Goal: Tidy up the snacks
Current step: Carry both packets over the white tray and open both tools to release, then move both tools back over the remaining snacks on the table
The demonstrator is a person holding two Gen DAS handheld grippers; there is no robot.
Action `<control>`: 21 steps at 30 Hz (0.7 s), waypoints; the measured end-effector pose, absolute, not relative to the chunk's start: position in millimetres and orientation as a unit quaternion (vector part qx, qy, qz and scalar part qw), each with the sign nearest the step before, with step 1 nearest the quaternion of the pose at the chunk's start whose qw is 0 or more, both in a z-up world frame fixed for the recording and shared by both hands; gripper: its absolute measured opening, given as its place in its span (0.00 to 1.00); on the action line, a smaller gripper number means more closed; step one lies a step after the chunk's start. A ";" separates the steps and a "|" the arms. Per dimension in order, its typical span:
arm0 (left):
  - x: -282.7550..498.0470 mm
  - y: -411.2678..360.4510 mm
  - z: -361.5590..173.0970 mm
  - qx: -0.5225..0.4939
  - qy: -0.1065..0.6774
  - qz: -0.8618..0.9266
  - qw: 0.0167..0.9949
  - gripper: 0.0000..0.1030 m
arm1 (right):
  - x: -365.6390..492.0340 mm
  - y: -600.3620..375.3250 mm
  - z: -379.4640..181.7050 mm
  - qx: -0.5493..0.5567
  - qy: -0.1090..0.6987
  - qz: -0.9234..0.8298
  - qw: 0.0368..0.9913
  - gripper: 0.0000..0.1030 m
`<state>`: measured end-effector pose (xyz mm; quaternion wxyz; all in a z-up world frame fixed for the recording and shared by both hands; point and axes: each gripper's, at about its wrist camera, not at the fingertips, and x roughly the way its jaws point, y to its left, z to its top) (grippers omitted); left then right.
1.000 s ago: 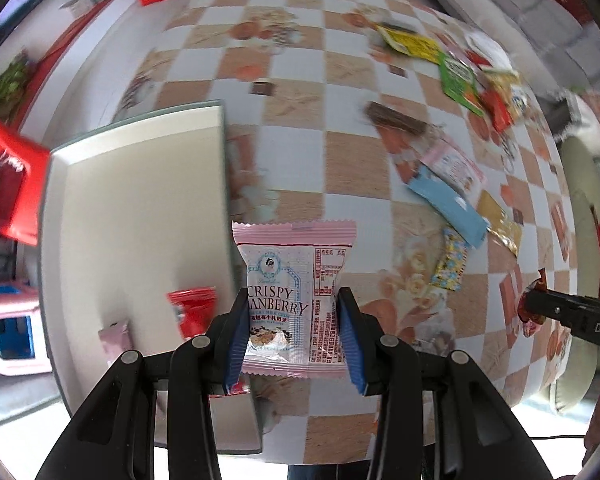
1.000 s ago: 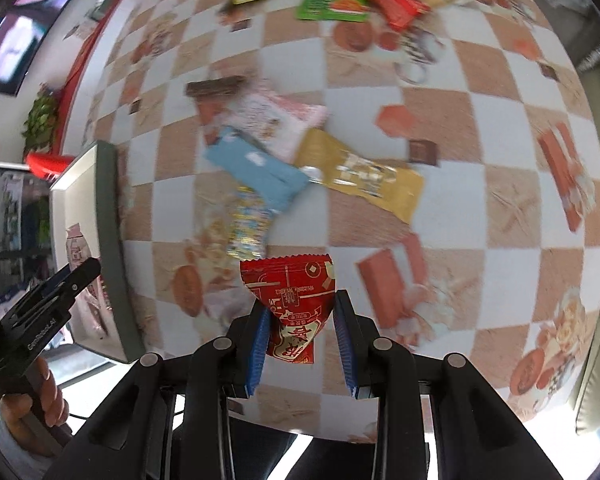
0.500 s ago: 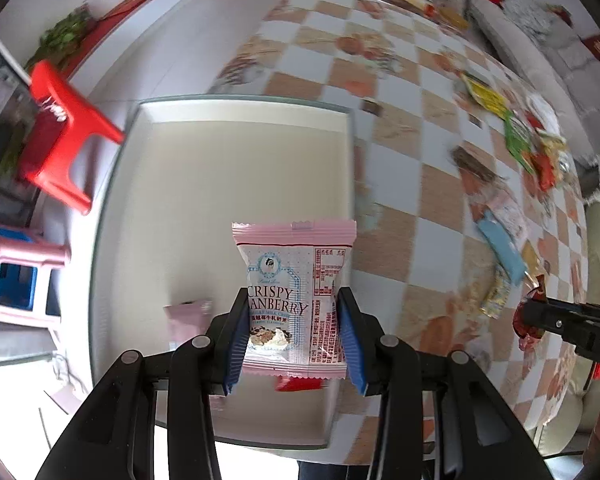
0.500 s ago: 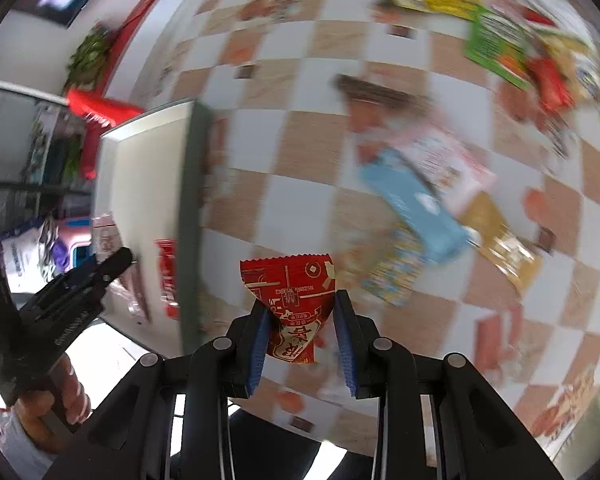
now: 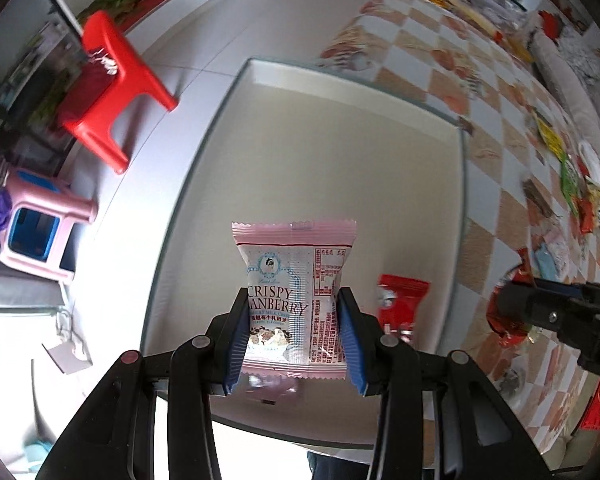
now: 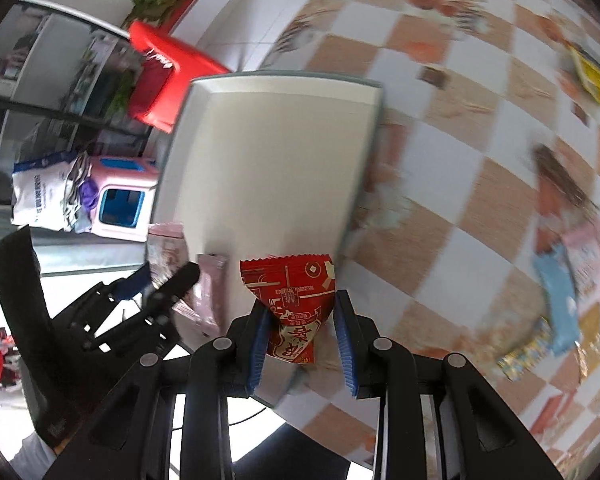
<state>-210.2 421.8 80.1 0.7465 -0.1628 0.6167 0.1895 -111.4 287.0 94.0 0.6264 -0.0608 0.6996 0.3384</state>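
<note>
1. The left gripper (image 5: 294,332), at lower centre of its view, pinches a pink packet (image 5: 294,300) upright between its blue pads, over a cream tray (image 5: 340,168).
2. A red packet (image 5: 398,304) lies in the tray, just right of the pink one.
3. The right gripper (image 6: 300,336), at lower centre, clamps a red sachet (image 6: 290,300) over the tray's (image 6: 268,152) near edge.
4. More snacks (image 6: 556,284) lie on the checked table (image 6: 440,152) at right.

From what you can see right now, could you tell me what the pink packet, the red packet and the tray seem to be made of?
Pink packet: likely thin plastic film, glossy; crimped zigzag end seals.
Red packet: apparently similar printed film; it creases where the right gripper pinches it.
Tray: smooth cream base with a grey-green rim, faintly sheened; probably plastic, though enamelled metal can't be excluded.
</note>
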 end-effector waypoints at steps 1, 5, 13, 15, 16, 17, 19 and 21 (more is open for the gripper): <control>-212.0 424.6 78.4 -0.164 0.617 0.194 0.745 0.44 | -111.8 293.2 92.1 -0.062 0.700 0.342 0.624 0.32; -218.3 432.2 73.7 -0.174 0.619 0.205 0.738 0.44 | -113.3 311.7 85.5 -0.061 0.704 0.345 0.617 0.32; -223.9 426.5 65.0 -0.163 0.625 0.212 0.733 0.72 | -104.7 298.5 75.7 -0.037 0.724 0.318 0.611 0.94; -225.0 423.2 64.4 -0.162 0.625 0.211 0.733 0.77 | -101.7 282.6 73.0 -0.027 0.730 0.301 0.613 0.94; -224.5 420.8 63.3 -0.161 0.628 0.206 0.732 0.77 | -100.0 273.8 70.5 -0.024 0.735 0.288 0.613 0.94; -223.8 418.5 62.5 -0.160 0.632 0.202 0.731 0.77 | -98.2 266.9 68.3 -0.022 0.739 0.278 0.614 0.94; -222.4 414.0 62.1 -0.154 0.636 0.194 0.731 0.77 | -95.1 244.0 63.0 -0.016 0.746 0.250 0.617 1.00; -220.6 409.0 63.2 -0.145 0.637 0.187 0.733 0.77 | -92.3 219.5 60.6 -0.001 0.749 0.224 0.623 1.00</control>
